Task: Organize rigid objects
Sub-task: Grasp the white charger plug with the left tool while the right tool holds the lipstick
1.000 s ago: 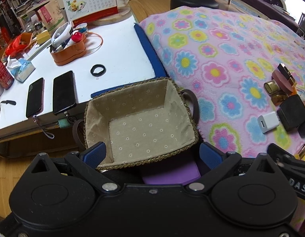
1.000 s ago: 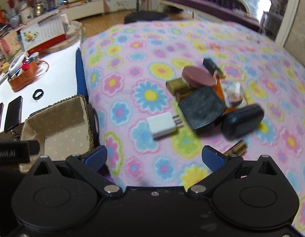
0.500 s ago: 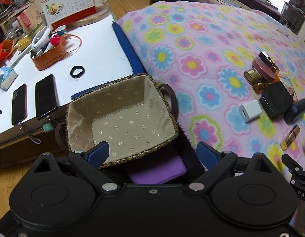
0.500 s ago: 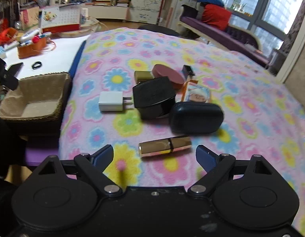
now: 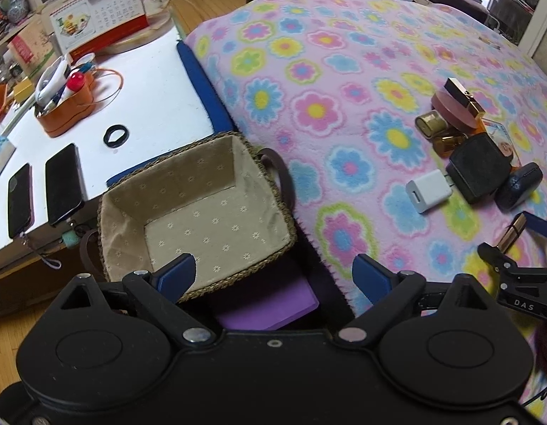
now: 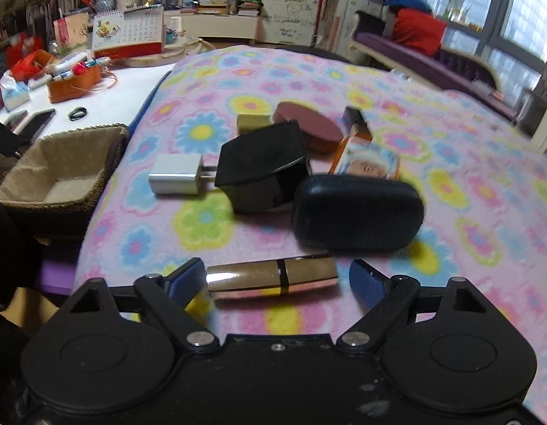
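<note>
Thing in hand: the gold lipstick tube (image 6: 271, 278) lies flat on the flowered bed blanket (image 6: 468, 184), nearest you of the cluttered items.
Long axis: it runs crosswise, from one fingertip of your right gripper (image 6: 277, 279) toward the other, so the pads would meet its ends, not its sides.
Right gripper: its jaws have just been closing, with the tube between them; the left pad sits just beside one end, and a gap shows at the other.
Left gripper (image 5: 273, 274): spread wide, holding nothing, poised over the near rim of the lined basket (image 5: 131, 194).
Nearer hand: your right; the basket lies to its left.
</note>
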The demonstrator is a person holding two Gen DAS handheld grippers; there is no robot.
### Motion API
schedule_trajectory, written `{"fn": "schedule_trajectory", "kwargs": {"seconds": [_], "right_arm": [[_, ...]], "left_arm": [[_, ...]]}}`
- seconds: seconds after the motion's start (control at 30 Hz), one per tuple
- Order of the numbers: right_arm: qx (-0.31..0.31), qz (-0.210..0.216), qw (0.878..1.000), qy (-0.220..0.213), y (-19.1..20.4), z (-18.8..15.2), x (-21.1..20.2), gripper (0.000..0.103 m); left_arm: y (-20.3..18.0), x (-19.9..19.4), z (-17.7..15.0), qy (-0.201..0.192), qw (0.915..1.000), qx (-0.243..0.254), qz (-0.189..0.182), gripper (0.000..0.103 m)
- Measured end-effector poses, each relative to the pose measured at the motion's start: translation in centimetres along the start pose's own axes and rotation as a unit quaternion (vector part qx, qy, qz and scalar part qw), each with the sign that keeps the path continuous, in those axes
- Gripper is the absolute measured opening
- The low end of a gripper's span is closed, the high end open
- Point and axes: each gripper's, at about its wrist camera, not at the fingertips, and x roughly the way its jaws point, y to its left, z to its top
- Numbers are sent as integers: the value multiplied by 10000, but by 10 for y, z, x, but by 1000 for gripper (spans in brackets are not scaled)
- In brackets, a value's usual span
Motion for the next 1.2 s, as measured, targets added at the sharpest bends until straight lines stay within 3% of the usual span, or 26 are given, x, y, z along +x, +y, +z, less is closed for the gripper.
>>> {"fn": "schedule_trajectory", "kwargs": {"seconds": [0.1, 0.23, 0.37, 0.47, 0.63, 0.9, 1.0, 1.13, 1.2], "right_arm": [[561, 60, 9982, -219, -17, -1, -4, 72], [1327, -413, 9886, -572, -41, -8, -6, 72], [1873, -341, 9771, -950, -62, -15, -7, 72], [2174, -292, 9680, -1216, -72, -19, -11, 73], [2181, -301, 9653, -1407, -69, -20, -15, 73], [2209, -372, 9636, -1460, -74, -24, -19, 73], [2224, -398, 9638, -1413, -74, -25, -18, 73], [2149, -453, 9659, -1369, -72, -24, -16, 73], [2128, -470, 9668, -1333, -72, -25, -16, 73]], "left_arm": [[-13, 1, 4, -29, 10000, 61, -44, 92], [-39, 9, 16, 82, 9994, -16, -322, 92], [-76, 32, 29, 320, 9978, -58, -580, 92], [-101, 54, 35, 449, 9979, -73, -461, 88], [-123, 69, 46, 365, 9987, -309, -184, 84], [-130, 86, 58, 572, 9964, -603, -180, 83], [-128, 90, 56, 637, 9951, -702, -294, 78], [-125, 85, 59, 499, 9960, -586, -454, 56], [-121, 85, 62, 548, 9951, -604, -554, 56]]}}
